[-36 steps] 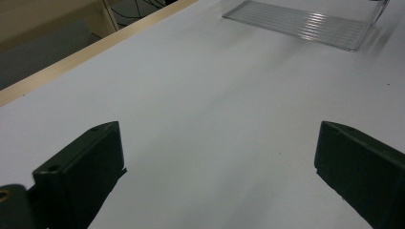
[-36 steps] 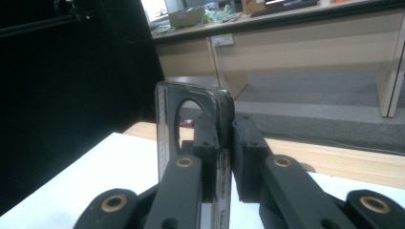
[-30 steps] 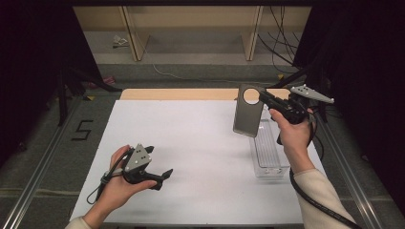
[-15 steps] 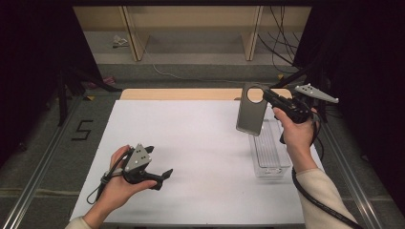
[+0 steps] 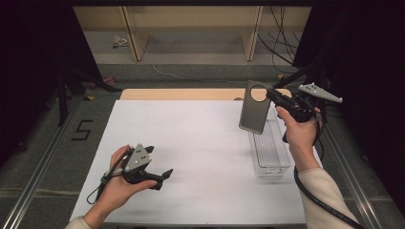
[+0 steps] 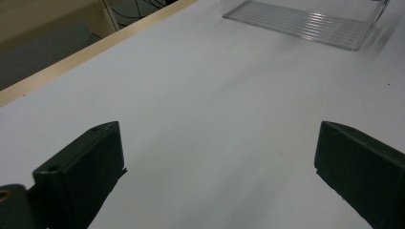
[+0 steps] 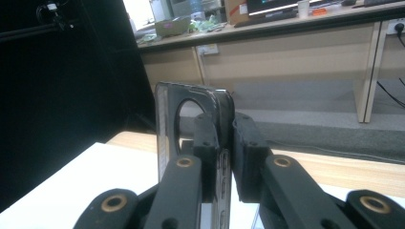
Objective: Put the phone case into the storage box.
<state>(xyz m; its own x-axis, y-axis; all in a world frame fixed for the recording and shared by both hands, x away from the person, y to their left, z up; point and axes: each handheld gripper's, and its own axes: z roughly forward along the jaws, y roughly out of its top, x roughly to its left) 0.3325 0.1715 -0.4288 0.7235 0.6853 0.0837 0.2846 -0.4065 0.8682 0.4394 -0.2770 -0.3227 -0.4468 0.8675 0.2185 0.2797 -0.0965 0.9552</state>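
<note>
Both handheld black two-jaw grippers — left gripper (image 5: 165,173), right gripper (image 5: 268,92) — carry grey three-cornered plates, brass-coloured pivot screws, trailing black cables; cream long sleeves (image 5: 319,191) at the wrists.

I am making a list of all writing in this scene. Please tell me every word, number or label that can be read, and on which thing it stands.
"5": a dark numeral on the floor left of the table.
Boxes and papers on the far shelf, in the right gripper view: any print is too blurred to read.
Phone case in the right claw and clear tray: no readable text.
</note>
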